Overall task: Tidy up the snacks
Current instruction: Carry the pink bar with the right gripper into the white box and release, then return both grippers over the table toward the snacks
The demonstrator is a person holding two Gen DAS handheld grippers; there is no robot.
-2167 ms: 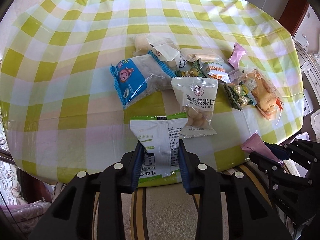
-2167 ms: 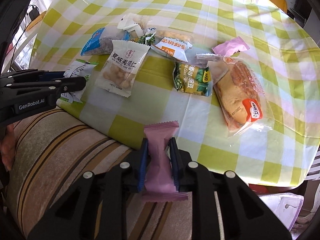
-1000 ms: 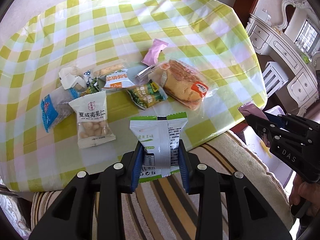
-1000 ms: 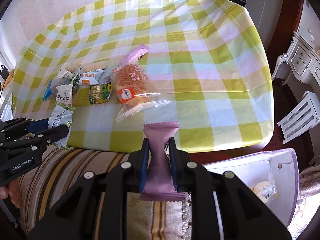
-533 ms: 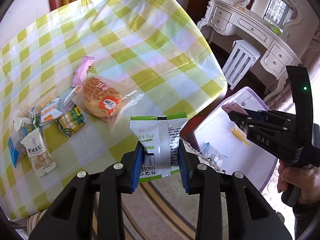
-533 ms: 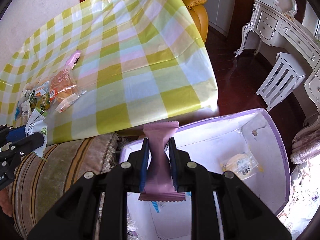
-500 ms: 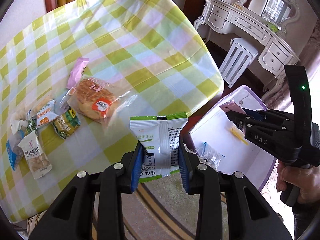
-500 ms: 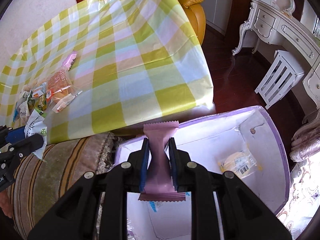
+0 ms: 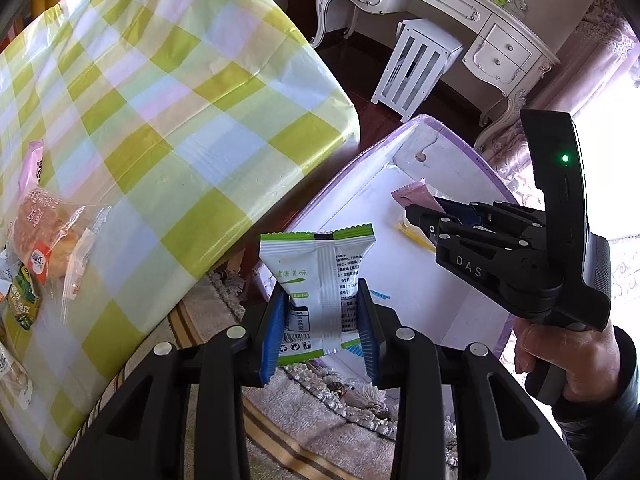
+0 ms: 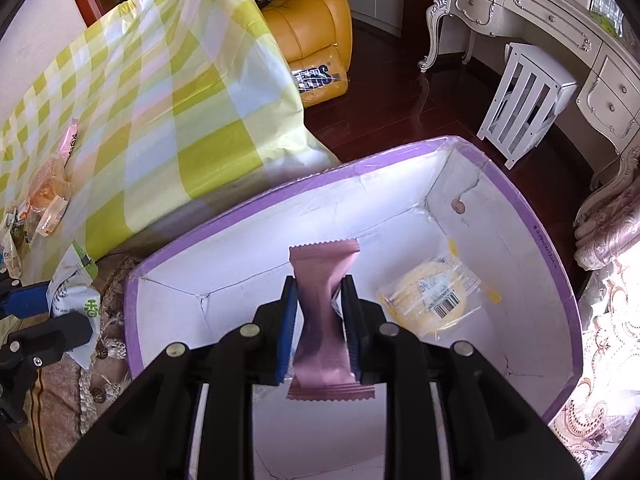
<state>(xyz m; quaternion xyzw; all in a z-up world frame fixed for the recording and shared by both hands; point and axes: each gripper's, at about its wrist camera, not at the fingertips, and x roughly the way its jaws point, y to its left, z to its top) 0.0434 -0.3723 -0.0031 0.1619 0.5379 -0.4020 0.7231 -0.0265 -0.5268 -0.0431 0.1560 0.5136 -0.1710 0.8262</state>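
Both hands have swung off the table [image 9: 168, 92] to the purple-rimmed box [image 10: 536, 240] on the floor. Right tool [image 10: 320, 316] over it, jaws just easing, pink wrapper [image 10: 320, 304] still between them (release likely starting). Left tool [image 9: 322, 328] clamps the green-white packet [image 9: 318, 276] at the box's edge.

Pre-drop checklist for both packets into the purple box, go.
1. Right gripper over purple box: ok.
2. Pink packet between its fingers; jaws have just been opening: ok, releasing.
3. Drop spot clear of the yellow packet on the box floor: ok.
4. Left gripper clamped on green-and-white packet: ok.
5. Left gripper over the box: not ok, at its near edge.
6. Grippers apart: ok.
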